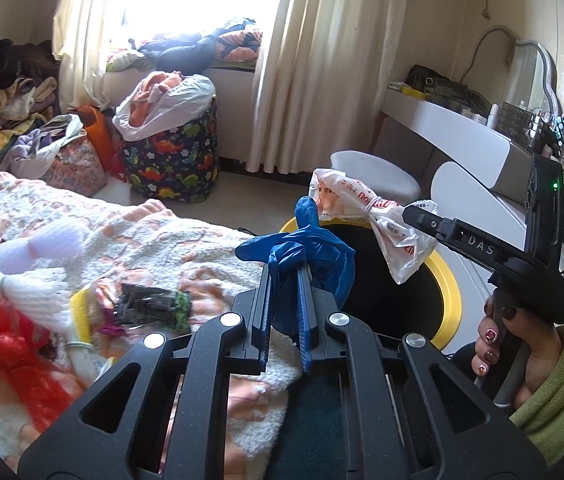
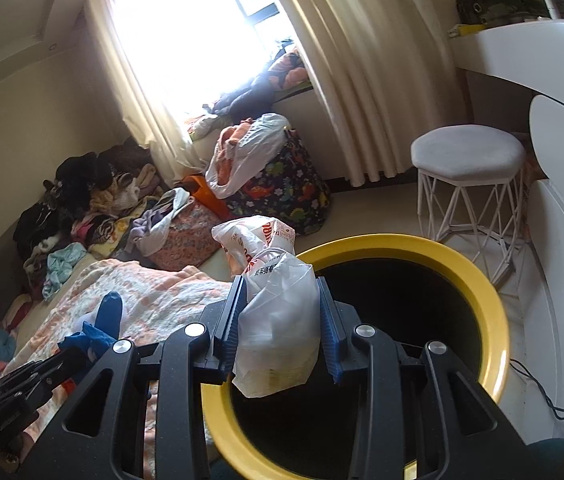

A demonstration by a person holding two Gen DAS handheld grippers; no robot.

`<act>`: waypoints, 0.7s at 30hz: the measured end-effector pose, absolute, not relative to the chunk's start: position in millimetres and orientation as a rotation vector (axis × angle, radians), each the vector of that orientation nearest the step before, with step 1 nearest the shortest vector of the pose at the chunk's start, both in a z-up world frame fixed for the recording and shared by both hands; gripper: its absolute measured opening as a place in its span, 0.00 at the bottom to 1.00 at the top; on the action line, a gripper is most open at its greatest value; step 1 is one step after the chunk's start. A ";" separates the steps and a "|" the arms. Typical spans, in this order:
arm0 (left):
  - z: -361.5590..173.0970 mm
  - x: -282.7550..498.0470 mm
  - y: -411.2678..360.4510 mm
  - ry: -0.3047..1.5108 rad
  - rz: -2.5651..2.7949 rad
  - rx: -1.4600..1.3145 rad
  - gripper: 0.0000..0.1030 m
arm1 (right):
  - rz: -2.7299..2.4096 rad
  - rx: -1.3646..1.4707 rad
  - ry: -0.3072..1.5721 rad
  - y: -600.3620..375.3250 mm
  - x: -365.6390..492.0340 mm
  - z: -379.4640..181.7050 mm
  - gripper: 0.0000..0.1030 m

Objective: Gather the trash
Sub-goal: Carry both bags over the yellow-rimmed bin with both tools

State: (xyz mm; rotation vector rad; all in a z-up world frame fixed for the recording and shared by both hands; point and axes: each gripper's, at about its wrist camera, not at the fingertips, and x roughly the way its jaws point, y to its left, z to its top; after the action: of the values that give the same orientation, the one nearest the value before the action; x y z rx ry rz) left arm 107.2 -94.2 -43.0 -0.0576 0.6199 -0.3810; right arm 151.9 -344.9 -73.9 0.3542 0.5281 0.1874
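Note:
In the left wrist view my left gripper [image 1: 283,276] is shut on a crumpled blue glove [image 1: 321,252], held just left of a black bin with a yellow rim [image 1: 447,280]. My right gripper [image 2: 280,284] is shut on a tied white plastic bag with red print [image 2: 278,320], which hangs over the near-left edge of the bin's rim [image 2: 497,320]. From the left wrist, the right gripper [image 1: 417,214] reaches in from the right with the bag [image 1: 361,200] above the bin, a hand on its handle. The right wrist view shows the glove [image 2: 108,312] and left gripper [image 2: 70,360] low on the left.
A bed blanket [image 1: 122,232] carries a red bag [image 1: 14,352], a white foam net [image 1: 38,284] and dark wrappers [image 1: 146,304]. A white stool [image 2: 467,152], a dinosaur-print hamper [image 2: 282,192], a white vanity desk [image 1: 461,128] and clothes piles [image 2: 94,200] surround the bin.

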 end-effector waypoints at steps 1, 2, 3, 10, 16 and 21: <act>-43.5 108.7 -97.3 0.622 -0.386 -0.055 0.07 | 0.178 0.358 0.530 -348.0 152.3 -75.6 0.32; -44.4 109.6 -99.4 0.624 -0.389 -0.052 0.07 | 0.170 0.361 0.532 -350.1 152.9 -76.7 0.32; -44.8 112.4 -102.0 0.627 -0.392 -0.048 0.07 | 0.164 0.364 0.535 -352.0 153.5 -78.3 0.32; -52.5 125.3 -118.0 0.650 -0.411 -0.031 0.07 | 0.114 0.394 0.569 -368.4 155.6 -92.4 0.32; -59.2 136.3 -133.7 0.672 -0.421 -0.014 0.07 | 0.073 0.417 0.596 -379.8 159.4 -100.6 0.32; -65.8 145.1 -141.5 0.694 -0.427 -0.004 0.07 | 0.051 0.420 0.601 -389.3 161.5 -103.4 0.33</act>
State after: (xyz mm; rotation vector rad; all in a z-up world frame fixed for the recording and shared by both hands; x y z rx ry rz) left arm 145.1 -141.5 -65.8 -0.0038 0.6941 -0.4267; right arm 161.5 -389.3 -103.4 0.4203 0.6015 0.0514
